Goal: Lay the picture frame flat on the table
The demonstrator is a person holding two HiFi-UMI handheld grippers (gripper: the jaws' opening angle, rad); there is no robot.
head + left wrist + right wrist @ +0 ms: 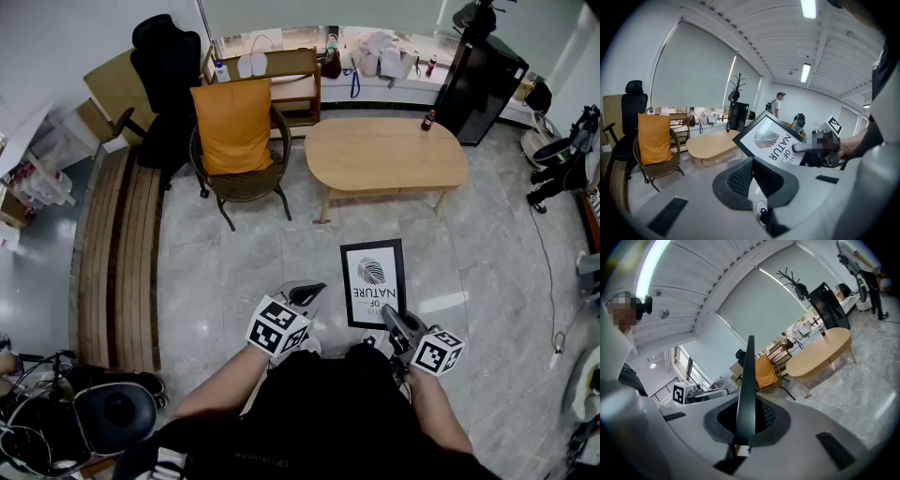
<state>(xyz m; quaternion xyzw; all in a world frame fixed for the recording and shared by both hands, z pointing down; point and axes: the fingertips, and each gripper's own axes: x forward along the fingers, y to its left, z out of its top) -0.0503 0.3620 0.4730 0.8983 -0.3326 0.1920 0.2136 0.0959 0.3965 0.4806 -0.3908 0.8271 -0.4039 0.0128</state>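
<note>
Head view: frame (373, 281) is held up at 6 o'clock of the table (386, 155), well apart from it. Left gripper view: left gripper (751, 176) has its fingers pressed together, empty. Right gripper view: right gripper (746, 420) pinches one frame edge alone, so the frame could swing or slip out.

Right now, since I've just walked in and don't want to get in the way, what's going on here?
A person holds a gripper in each hand. The right gripper is shut on the edge of a black picture frame, holding it tilted in the air over the floor. The frame is not yet on the wooden table ahead, where a small bottle stands near the far edge. The left gripper is shut and empty, beside the frame.
</note>
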